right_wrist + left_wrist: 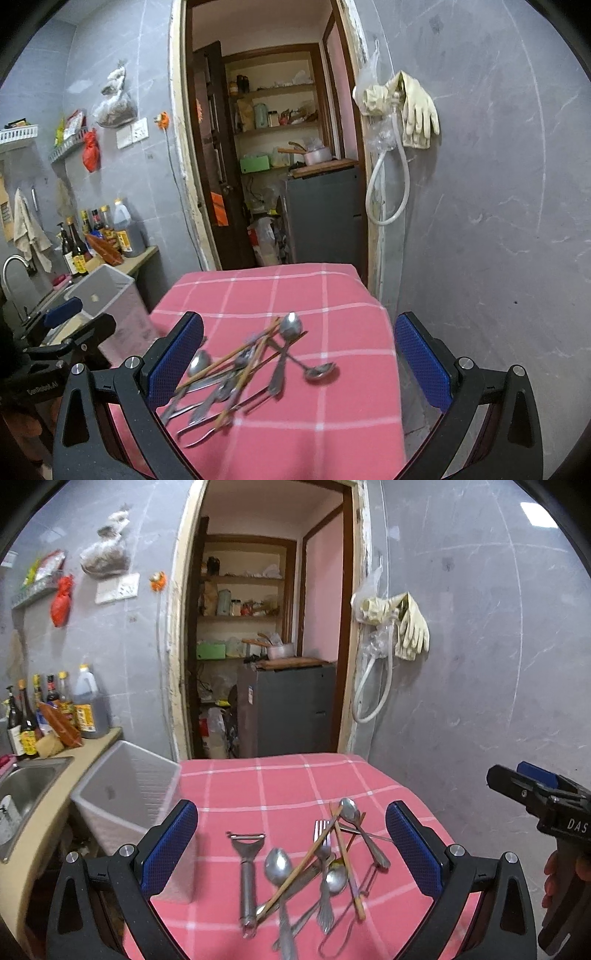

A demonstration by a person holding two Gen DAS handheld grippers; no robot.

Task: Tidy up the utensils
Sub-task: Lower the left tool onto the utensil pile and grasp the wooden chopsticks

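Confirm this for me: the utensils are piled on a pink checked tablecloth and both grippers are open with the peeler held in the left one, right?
Not quite. The left gripper holds nothing; the peeler lies on the pink checked tablecloth beside the pile of utensils, as the left wrist view shows. Both it and the right gripper are open.

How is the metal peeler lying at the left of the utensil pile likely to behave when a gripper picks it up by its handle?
The peeler looks all metal, so probably stiff and fairly heavy for its size. Its handle appears smooth and rounded, so it may slip or twist between the pads. It lies mostly apart from the crossed chopsticks on the pink cloth, so lifting it should disturb little.
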